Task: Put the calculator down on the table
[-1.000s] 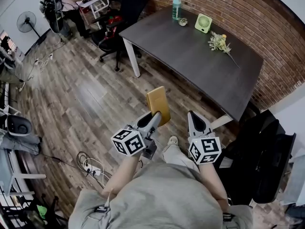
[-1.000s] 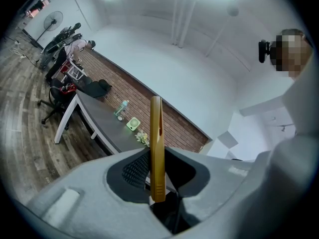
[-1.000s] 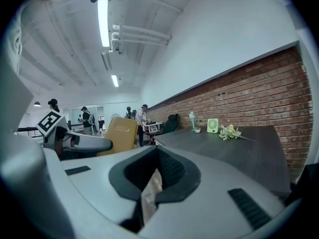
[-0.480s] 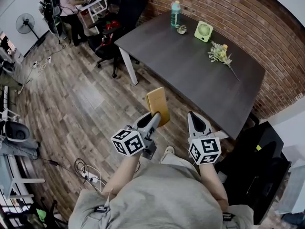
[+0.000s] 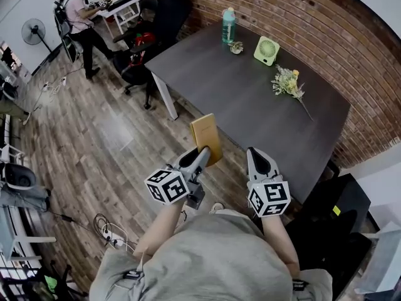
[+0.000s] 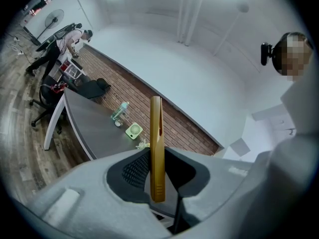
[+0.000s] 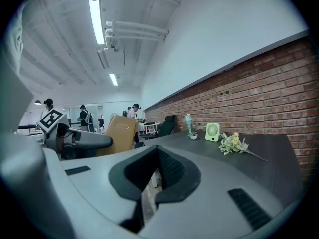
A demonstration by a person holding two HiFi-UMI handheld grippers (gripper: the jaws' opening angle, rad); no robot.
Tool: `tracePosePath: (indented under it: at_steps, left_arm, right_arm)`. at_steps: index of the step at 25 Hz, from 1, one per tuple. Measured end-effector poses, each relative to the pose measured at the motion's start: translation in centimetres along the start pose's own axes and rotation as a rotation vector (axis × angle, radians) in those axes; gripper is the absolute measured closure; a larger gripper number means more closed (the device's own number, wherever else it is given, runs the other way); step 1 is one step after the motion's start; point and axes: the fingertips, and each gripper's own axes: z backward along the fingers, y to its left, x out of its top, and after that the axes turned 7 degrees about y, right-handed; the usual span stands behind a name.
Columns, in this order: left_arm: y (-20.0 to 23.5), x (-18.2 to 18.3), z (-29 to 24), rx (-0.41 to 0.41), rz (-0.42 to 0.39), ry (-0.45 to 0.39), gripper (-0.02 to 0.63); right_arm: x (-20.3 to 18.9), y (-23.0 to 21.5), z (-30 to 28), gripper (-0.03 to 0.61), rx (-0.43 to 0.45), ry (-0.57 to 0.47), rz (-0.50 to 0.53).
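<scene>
A flat golden-tan calculator (image 5: 206,137) stands on edge in the air over the wooden floor, short of the dark grey table (image 5: 250,105). My left gripper (image 5: 202,155) is shut on its lower end. In the left gripper view the calculator (image 6: 157,143) shows as a thin upright bar pinched between the two dark pads, with the left gripper (image 6: 158,176) pointing level at the table. My right gripper (image 5: 254,154) hovers beside it to the right, shut with nothing in it. The right gripper view shows the right gripper (image 7: 148,185) with its tips together, and the calculator (image 7: 119,133) off to the left.
On the table's far side stand a green bottle (image 5: 229,24), a small green fan (image 5: 267,47) and a sprig of flowers (image 5: 287,80). Black office chairs (image 5: 150,39) sit at the table's left end. A black case (image 5: 332,215) is at the right, cables (image 5: 113,227) on the floor.
Both grippers and the held calculator have come closer to the table, which now lies nearer in the head view. The person at the far desk has shifted left.
</scene>
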Motion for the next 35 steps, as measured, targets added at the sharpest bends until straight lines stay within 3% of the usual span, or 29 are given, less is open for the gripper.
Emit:
tracePosePath:
  at_steps: [9,23,35]
  left_arm:
    - [1.3,0.8,-3.6,0.015,0.018,-0.011,0.523]
    - [4.2,0.5,-6.8,0.039,0.049,0.041,0.523]
    - [7.4,2.3,-13.2,0.015,0.049,0.113,0.523]
  right_arm:
    - [0.6,-2.9,-2.5,0.577,0.020,0.003,0.000]
    - [-0.7,-4.9,-4.6,0.577,0.018,0.048,-0.028]
    - [0.2,-8.6,-9.8,0.577,-0.007,0.070,-0.042]
